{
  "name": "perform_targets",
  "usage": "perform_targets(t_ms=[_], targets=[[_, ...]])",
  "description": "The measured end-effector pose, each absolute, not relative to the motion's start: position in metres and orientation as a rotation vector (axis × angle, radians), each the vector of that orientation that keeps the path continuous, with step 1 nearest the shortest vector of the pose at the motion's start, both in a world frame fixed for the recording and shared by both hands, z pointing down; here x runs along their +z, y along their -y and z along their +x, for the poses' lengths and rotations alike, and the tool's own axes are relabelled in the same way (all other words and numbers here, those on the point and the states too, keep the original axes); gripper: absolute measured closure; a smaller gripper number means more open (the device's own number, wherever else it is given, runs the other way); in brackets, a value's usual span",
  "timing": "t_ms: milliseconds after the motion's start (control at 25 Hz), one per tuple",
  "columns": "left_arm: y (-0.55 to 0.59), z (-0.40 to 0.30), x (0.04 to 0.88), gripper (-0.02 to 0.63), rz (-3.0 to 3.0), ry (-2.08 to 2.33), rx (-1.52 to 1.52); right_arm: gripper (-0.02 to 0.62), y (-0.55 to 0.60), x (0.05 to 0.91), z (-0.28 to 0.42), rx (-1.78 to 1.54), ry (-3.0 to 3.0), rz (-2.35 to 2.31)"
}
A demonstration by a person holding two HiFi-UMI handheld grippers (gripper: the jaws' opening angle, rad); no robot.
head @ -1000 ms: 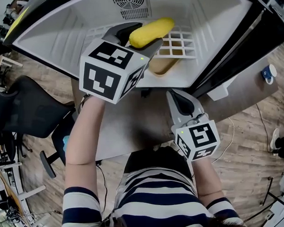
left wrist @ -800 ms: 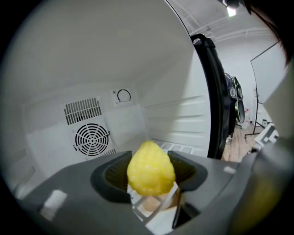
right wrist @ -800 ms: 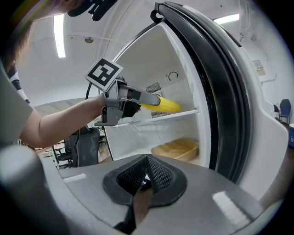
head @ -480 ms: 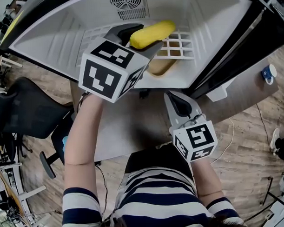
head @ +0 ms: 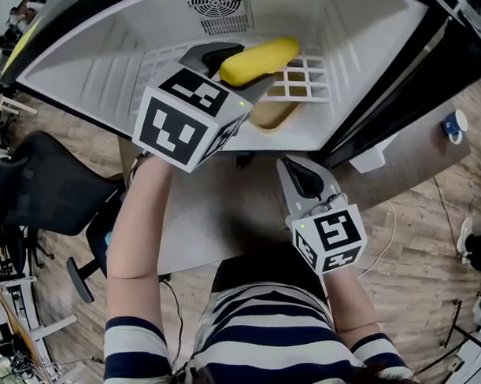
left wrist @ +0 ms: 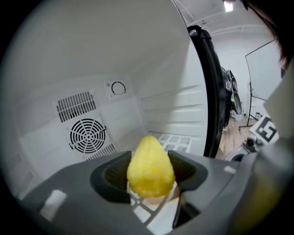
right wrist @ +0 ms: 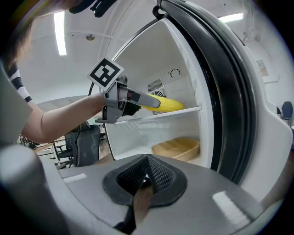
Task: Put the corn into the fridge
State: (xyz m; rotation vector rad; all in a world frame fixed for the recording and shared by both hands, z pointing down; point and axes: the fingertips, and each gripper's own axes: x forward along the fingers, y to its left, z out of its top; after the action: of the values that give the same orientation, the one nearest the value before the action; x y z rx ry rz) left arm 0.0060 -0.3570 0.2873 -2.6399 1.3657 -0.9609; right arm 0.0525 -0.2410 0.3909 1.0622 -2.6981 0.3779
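Jaws of left gripper (head: 236, 67) around corn (left wrist: 150, 165) (above the fridge shelf (head: 309, 76))

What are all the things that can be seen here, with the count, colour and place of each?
fridge: one, white inside, door open, in front of the person
shelf: one, white grid, inside the fridge
fan grille: one, white, on the fridge's back wall
corn: one, yellow, just over the shelf, between the left gripper's jaws
wooden bowl: one, tan, on the fridge floor under the shelf
table: one, grey, between person and fridge
chair: one, black, on the floor to the left
left gripper: one, grey, shut on the corn, inside the fridge
right gripper: one, grey, jaws together, empty, over the table
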Motion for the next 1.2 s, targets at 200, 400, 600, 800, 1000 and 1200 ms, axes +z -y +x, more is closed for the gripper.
perform_targets(t_ms=[200, 400, 600, 800, 1000, 1200], targets=[[0.355, 0.004, 0.295, 0.606, -2.594, -1.349, -1.029, 0.603, 0.240, 0.390, 0.052, 0.374, 2.695, 1.059], [0.355, 0.003, 0.296, 0.606, -2.573, -1.336, -1.028, 0.603, 0.240, 0.390, 0.052, 0.368, 2.691, 1.062], [0.356, -0.003, 0.303, 0.606, -2.504, -1.340, -1.101, 0.603, 0.240, 0.389, 0.053, 0.367, 2.689, 1.070], [0.357, -0.003, 0.303, 0.606, -2.462, -1.334, -1.105, 0.603, 0.239, 0.389, 0.054, 0.368, 2.688, 1.076], [0.354, -0.001, 0.296, 0.606, -2.510, -1.345, -1.013, 0.603, 0.238, 0.387, 0.057, 0.364, 2.683, 1.090], [0.347, -0.004, 0.287, 0.606, -2.510, -1.352, -0.937, 0.603, 0.236, 0.386, 0.057, 0.374, 2.674, 1.118]])
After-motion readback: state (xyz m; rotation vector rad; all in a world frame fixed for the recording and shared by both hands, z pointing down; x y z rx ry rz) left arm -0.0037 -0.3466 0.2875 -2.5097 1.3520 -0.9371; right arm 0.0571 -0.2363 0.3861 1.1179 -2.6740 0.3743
